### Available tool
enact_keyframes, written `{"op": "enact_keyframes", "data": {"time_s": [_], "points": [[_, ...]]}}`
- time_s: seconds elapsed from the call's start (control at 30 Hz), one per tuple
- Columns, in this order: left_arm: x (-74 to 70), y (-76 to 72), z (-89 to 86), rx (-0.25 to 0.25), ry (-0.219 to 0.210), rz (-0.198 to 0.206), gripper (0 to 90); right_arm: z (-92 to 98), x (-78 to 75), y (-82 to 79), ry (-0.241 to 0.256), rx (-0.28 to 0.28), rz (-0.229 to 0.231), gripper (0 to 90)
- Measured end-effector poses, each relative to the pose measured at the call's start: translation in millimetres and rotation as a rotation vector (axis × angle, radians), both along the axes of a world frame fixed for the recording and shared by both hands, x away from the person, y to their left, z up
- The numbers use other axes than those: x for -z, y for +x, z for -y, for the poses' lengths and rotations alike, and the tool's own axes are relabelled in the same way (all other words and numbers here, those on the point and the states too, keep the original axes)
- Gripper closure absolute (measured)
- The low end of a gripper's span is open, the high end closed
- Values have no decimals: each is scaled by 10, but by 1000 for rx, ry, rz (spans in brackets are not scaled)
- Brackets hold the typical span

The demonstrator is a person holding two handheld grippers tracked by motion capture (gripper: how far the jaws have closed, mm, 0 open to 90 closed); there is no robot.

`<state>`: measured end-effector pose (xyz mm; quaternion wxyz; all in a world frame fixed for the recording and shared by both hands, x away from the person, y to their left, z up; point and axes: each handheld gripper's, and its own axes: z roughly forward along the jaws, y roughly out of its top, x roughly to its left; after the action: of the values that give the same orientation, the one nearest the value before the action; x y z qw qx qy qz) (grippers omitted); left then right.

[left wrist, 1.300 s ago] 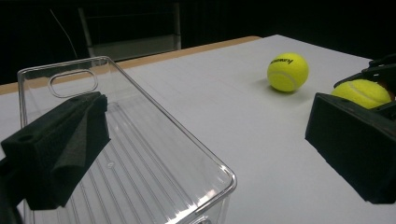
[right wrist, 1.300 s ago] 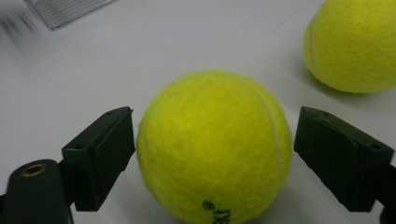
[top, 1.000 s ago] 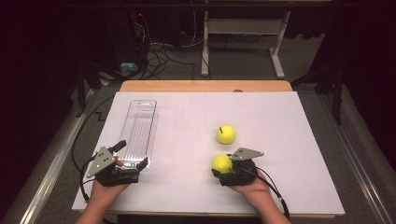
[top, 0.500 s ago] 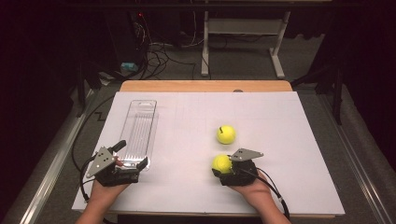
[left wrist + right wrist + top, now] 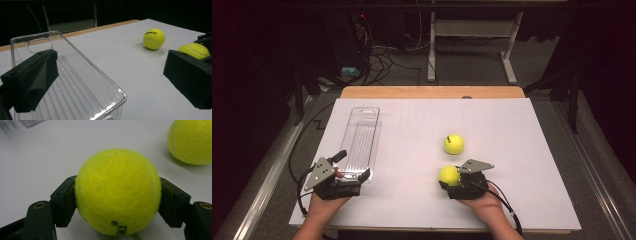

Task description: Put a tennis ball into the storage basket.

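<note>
the right gripper sat near the front edge of the counter, its jaws clenched on a yellow tennis ball. in the right gripper view the two black jaws pressed against the ball's left and right sides, and the ball rested on or just above the white surface; which of the two could not be told. black lettering showed low on the ball's front. a second tennis ball lay free on the counter just beyond the held one, apart from it, with a small dark mark at its top in the high view.

the left gripper lay at the counter's front left, held in the person's left hand. its jaws stood released and wide apart, straddling the near end of a clear plastic tray, one jaw above the tray's inside, the other out over the bare counter beside it. the tray lay lengthwise, running away from the person, with an oval handle slot at its far end. it held nothing.
</note>
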<state>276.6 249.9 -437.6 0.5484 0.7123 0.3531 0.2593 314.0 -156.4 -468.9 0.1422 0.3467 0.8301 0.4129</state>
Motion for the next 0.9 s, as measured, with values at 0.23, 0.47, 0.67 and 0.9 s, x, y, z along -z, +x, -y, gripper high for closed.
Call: {"op": "enact_keyframes", "data": {"time_s": [0.23,0.47,0.67,0.9], "points": [[-1,-1,-1,1,0,0,7,8,-15,-10,16,1,5,271],[-2,-2,-2,0,0,1,7,51,-58,-25,36,12,41,272],[-1,0,-3,1,-2,1,7,102,-92,-40,47,23,69,271],[1,4,-1,2,1,-2,7,163,-121,-57,61,35,95,271]]}}
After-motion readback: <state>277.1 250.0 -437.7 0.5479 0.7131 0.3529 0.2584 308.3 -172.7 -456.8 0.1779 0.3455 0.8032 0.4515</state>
